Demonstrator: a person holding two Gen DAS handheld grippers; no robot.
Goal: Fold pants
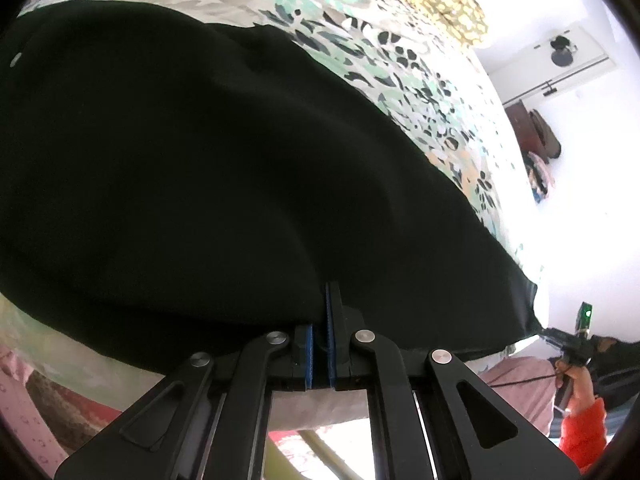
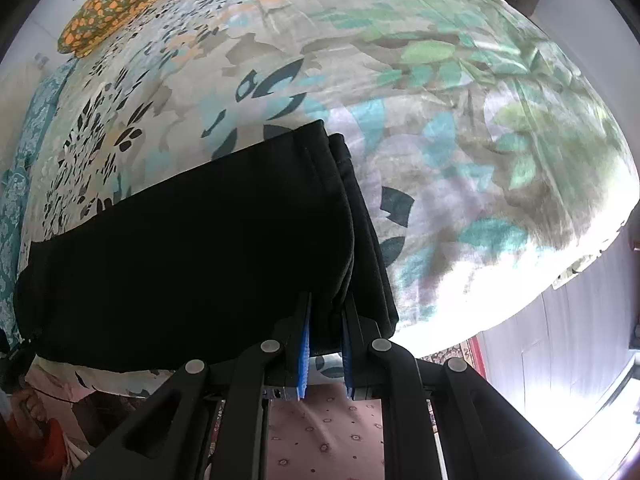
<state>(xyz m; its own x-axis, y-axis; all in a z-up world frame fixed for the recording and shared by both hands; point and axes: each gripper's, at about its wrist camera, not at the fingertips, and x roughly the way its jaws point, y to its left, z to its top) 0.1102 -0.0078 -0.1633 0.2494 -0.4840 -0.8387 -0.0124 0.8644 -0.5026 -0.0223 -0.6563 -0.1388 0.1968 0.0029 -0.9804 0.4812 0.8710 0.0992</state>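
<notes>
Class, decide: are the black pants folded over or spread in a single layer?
Folded: the black pants show stacked layered edges at the right gripper, which clamps them; the left gripper clamps the near edge.

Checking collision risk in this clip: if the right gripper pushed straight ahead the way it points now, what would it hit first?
The black pants themselves: the right gripper is already clamped on their near edge, so the fabric bunches first. Beyond it lies the floral bedsheet; depth is unclear.
</notes>
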